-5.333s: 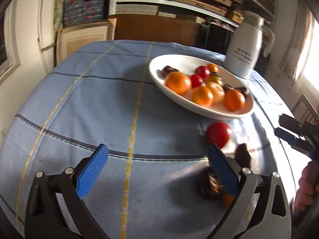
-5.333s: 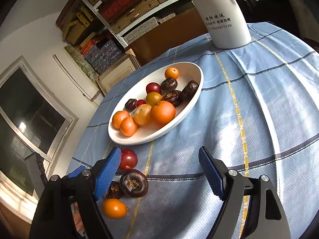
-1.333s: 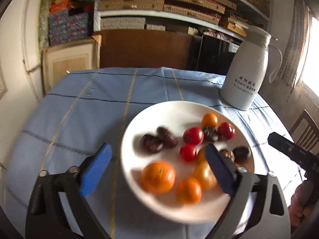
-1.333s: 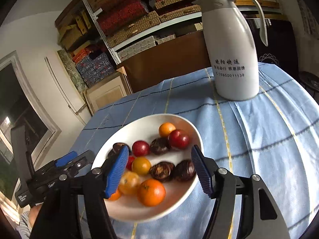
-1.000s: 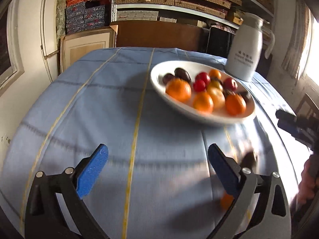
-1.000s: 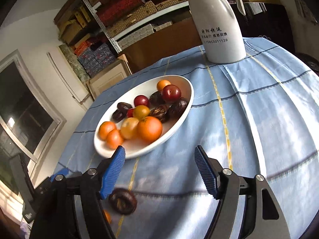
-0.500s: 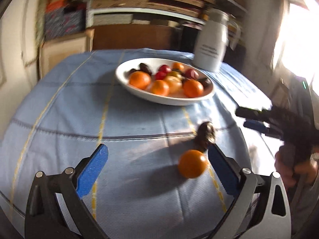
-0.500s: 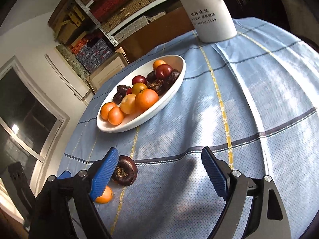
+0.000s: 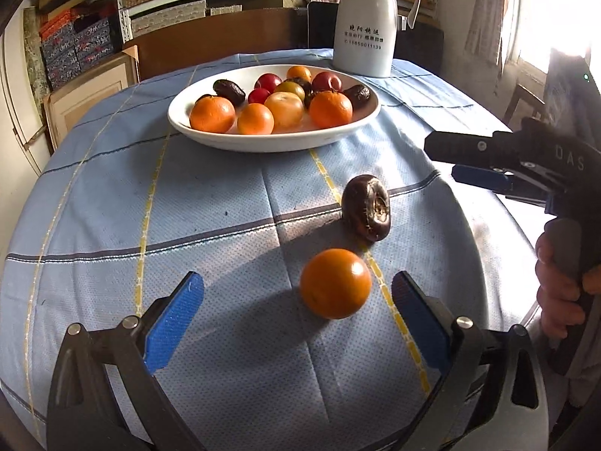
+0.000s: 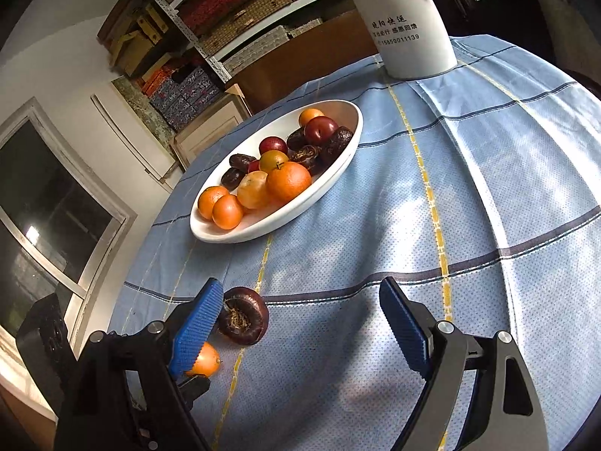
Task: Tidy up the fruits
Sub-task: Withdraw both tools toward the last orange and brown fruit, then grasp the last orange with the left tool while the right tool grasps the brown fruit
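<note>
Blue tablecloth [image 9: 210, 203] is seen; near the plate [image 9: 274, 143], an orange [image 9: 335, 283] is framed by the wide-open, empty left gripper [image 9: 296, 319]; the right gripper [image 10: 300, 323] is likewise spread and empty.

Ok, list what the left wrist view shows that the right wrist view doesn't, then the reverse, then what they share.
Only the left wrist view: the right gripper seen from the side, the hand holding it, the whole loose orange between the left gripper's open fingers, and a bright window on the right.

Only the right wrist view: a dark window on the left, and the right gripper's wide-open blue pads from behind.

Both: the white bowl of fruit, the white thermos jug, the dark brown fruit on the blue checked tablecloth, and the shelves of boxes.
</note>
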A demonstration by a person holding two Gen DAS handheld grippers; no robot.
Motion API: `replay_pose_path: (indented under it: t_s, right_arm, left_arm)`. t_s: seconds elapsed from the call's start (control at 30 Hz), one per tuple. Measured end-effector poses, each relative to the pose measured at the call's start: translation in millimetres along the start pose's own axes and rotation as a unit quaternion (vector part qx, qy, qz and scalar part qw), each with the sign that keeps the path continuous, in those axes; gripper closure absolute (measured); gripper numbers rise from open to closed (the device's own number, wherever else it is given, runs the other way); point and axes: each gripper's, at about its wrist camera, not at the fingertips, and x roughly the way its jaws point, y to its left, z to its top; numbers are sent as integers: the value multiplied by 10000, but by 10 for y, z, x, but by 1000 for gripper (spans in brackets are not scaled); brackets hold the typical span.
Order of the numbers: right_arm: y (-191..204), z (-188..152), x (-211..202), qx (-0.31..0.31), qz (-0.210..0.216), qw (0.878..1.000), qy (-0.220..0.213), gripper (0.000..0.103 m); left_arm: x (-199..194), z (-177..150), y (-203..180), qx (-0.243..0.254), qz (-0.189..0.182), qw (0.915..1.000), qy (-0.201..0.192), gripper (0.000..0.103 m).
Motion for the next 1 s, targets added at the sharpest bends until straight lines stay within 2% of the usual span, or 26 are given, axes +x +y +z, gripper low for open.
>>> replay_pose_path:
  t_s: [0.23, 0.27, 0.37, 0.43, 0.53, 0.6, 0.67, 0.8, 0.87, 1.0]
  right_arm:
    - [2, -9, 21, -44, -37, 10000, 55, 17]
    - [3, -8, 21, -48, -33, 10000, 53, 17]
    - [5, -10, 26, -62, -37, 10000, 64, 17]
    - [9, -13, 34, -80, -41, 9999, 74, 17]
    - [17, -14, 39, -99, -30, 9999, 79, 17]
    - [37, -21, 44, -140, -24, 9999, 92, 17]
    - [77, -36, 50, -256, -13, 9996, 112, 17]
    - [198, -84, 58, -593, -13, 9982, 109, 17]
    - [290, -125, 64, -839, -15, 9964, 87, 21]
    - [499, -200, 157, -1315, -94, 9910, 211, 26]
  left_arm:
    - [9, 2, 33, -124, -330, 9994, 58, 5]
    - [14, 1, 23, -124, -392, 9991, 60, 8]
    - [40, 9, -21, -95, -653, 9977, 127, 30]
    - [100, 18, -34, -111, -785, 9965, 261, 38]
    - [98, 22, -36, -152, -881, 9957, 238, 50]
    - [95, 19, -5, -240, -870, 9957, 219, 67]
    - [96, 18, 55, -393, -966, 9943, 199, 66]
    - [2, 1, 274, -859, -868, 9925, -50, 66]
    - [-19, -8, 361, -1020, -730, 9920, -116, 66]
    - [29, -9, 433, -1165, -643, 9911, -17, 66]
